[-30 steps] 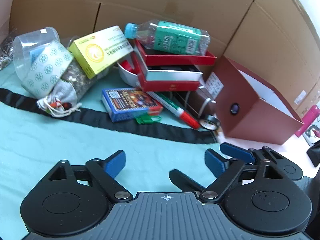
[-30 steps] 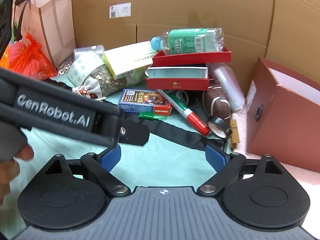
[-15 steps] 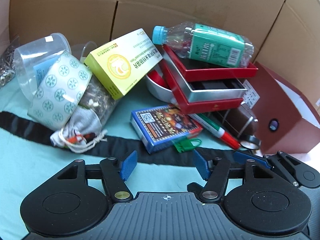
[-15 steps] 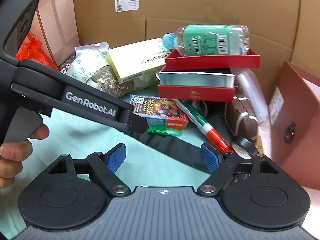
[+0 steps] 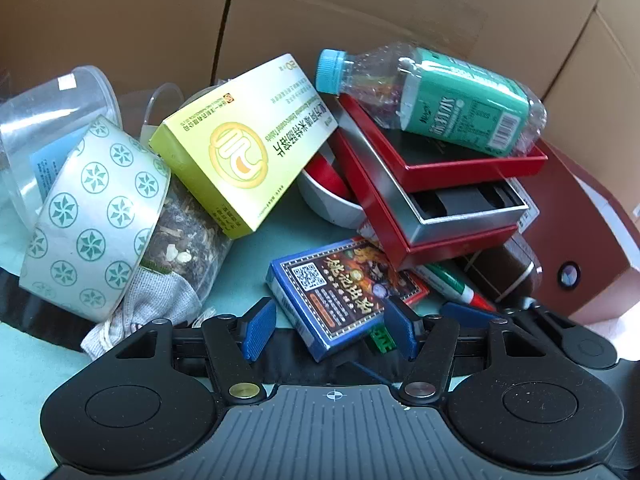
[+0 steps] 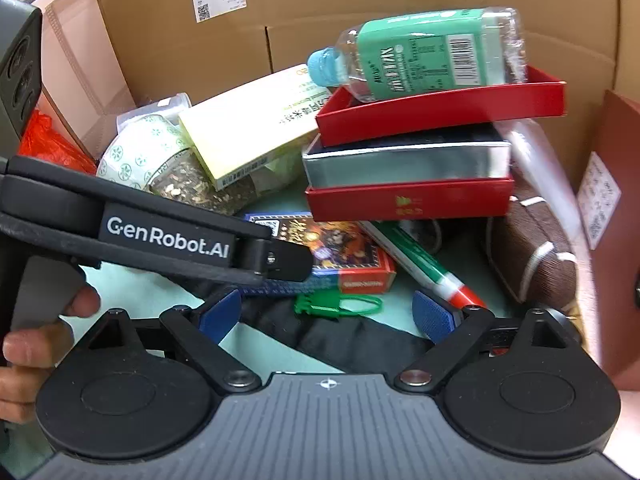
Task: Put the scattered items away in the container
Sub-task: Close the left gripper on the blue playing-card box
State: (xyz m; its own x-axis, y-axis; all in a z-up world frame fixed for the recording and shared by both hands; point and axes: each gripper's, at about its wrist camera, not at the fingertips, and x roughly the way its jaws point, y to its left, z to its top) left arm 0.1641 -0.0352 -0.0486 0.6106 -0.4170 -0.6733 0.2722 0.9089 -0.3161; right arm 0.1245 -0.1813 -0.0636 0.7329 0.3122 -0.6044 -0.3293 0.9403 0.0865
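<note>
Both claws have moved in closer to the clutter than a second ago, so the pile now fills each view. The left claw (image 5: 329, 334) has narrowed and stands released, its blue pads either side of the near corner of a blue playing-card box (image 5: 344, 284) without pressing on it. The right claw (image 6: 327, 315) is empty and its jaws are opening; a green plastic tag (image 6: 340, 305) lies on the mint tabletop (image 6: 152, 292) between them, over a black strap (image 6: 344, 344).

Behind the card box lies a green-and-red marker (image 6: 424, 270). A stack of red gift box trays (image 5: 436, 200) with a silver insert carries an empty, green-labelled plastic bottle (image 5: 436, 96) lying on its side. A yellow medicine box (image 5: 244, 140) leans on a bag of dried herbs (image 5: 184, 236), beside a roll of patterned tape (image 5: 92, 216) and a clear plastic cup (image 5: 44, 120).

The dark red container (image 5: 584, 248) stands at the right, well apart from both claws; its inside is not visible. In the right view, a hand (image 6: 36, 340) grips the left tool's handle.
</note>
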